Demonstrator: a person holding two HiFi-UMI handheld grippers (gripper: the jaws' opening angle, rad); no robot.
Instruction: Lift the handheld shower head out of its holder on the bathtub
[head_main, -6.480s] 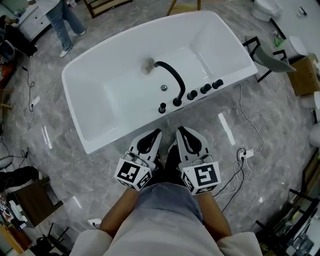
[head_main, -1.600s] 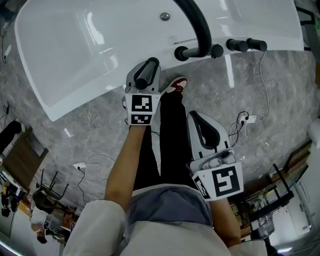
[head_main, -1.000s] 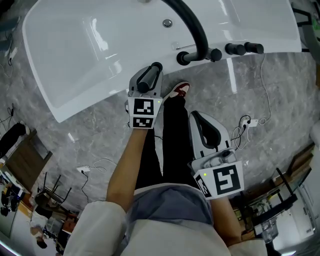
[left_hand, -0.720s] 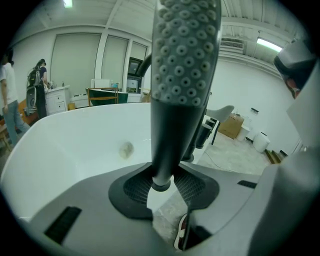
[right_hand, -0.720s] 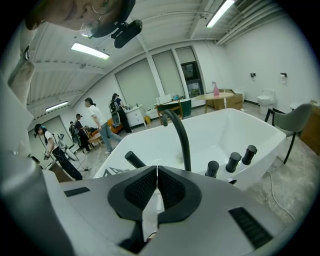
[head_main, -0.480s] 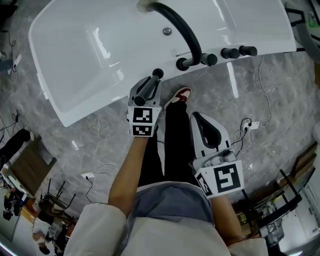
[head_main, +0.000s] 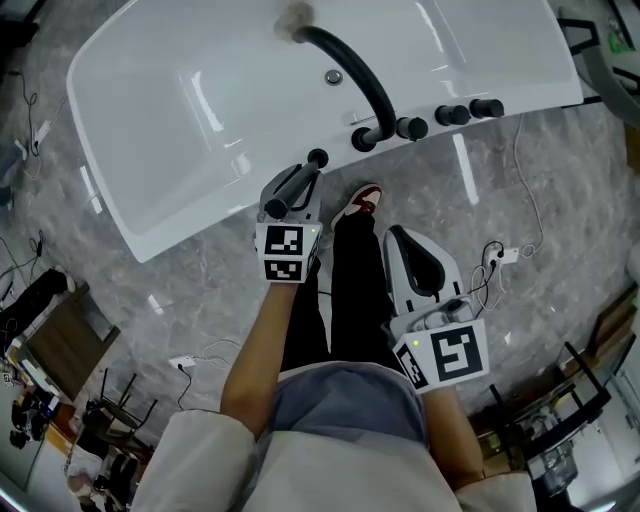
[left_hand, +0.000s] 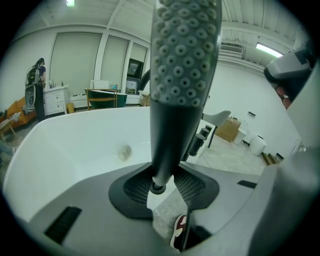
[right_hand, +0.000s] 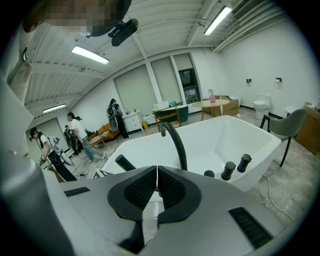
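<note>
The black handheld shower head (head_main: 285, 190) lies between the jaws of my left gripper (head_main: 293, 180), just off the white bathtub's near rim (head_main: 215, 215). In the left gripper view the head (left_hand: 182, 75) stands upright, its nozzle face towards the camera. Both pads (left_hand: 189, 185) press on the lower handle. The round black holder (head_main: 317, 158) sits on the rim just past the head's tip. My right gripper (head_main: 410, 255) hangs over the floor by my leg, shut with nothing in it. From the right gripper view the shower head (right_hand: 125, 162) shows at the left.
A curved black spout (head_main: 355, 75) and black knobs (head_main: 450, 113) stand along the tub rim to the right. My shoe (head_main: 360, 203) is by the tub. A cable and plug strip (head_main: 495, 258) lie on the floor. People (right_hand: 80, 135) stand in the far background.
My left gripper has risen a little with the shower head still in its grip. The right gripper has come up slightly too, still shut.
</note>
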